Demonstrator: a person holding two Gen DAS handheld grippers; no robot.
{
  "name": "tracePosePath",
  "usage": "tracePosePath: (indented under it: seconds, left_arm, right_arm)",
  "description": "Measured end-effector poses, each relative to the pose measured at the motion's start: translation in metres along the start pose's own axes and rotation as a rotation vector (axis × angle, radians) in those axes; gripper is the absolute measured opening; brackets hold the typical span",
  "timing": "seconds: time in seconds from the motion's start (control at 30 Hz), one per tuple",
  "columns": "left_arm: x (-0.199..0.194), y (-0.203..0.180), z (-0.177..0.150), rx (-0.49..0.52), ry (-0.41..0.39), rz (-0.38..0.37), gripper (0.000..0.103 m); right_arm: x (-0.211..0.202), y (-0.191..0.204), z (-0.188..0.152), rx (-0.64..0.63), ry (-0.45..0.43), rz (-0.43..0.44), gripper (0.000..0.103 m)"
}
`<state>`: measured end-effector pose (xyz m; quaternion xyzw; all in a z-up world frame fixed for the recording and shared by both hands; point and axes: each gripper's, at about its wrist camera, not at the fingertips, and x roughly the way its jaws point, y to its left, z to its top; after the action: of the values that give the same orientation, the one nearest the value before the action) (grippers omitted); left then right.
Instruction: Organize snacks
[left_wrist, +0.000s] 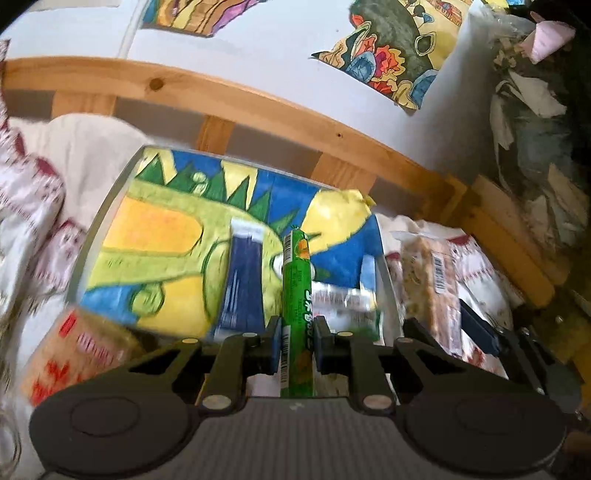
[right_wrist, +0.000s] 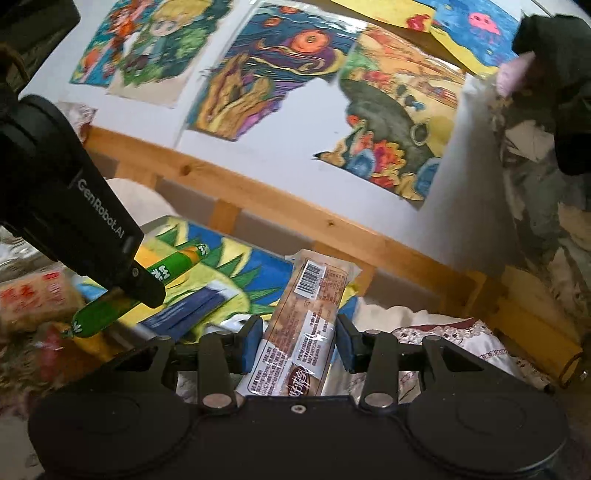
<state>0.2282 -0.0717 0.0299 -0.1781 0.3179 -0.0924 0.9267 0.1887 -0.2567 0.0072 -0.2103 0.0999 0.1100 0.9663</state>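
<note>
With my left tongs (left_wrist: 297, 341) pinching the green sausage stick (left_wrist: 295, 280) and my right tongs (right_wrist: 300, 341) gripping the wrapped cake bar (right_wrist: 306, 314), I should set both down gently inside the painted tray (left_wrist: 110, 206).

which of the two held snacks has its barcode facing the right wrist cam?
The clear-wrapped biscuit pack in the right gripper: white barcode label up top. The green sausage stick in the left gripper shows none there.

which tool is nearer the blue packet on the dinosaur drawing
Left. The left tool, shut on the green sausage, is right beside the blue packet; the right tool, holding the cake bar, sits further right.
</note>
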Motion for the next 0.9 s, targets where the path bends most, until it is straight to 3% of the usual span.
tracePosePath:
  seconds: [0.37, 0.6, 0.9]
  left_arm:
    - [0.086, -0.014, 0.051, 0.046, -0.007, 0.060, 0.019]
    - [0.130, -0.010, 0.053, 0.033, 0.033, 0.071, 0.019]
    - [0.144, -0.007, 0.045, 0.068, 0.047, 0.093, 0.019]
  right_arm:
    - [0.081, -0.036, -0.003, 0.055, -0.008, 0.000, 0.044]
    - [0.105, -0.041, -0.010, 0.073, 0.059, 0.052, 0.044]
    - [0.115, -0.037, -0.017, 0.089, 0.120, 0.076, 0.040]
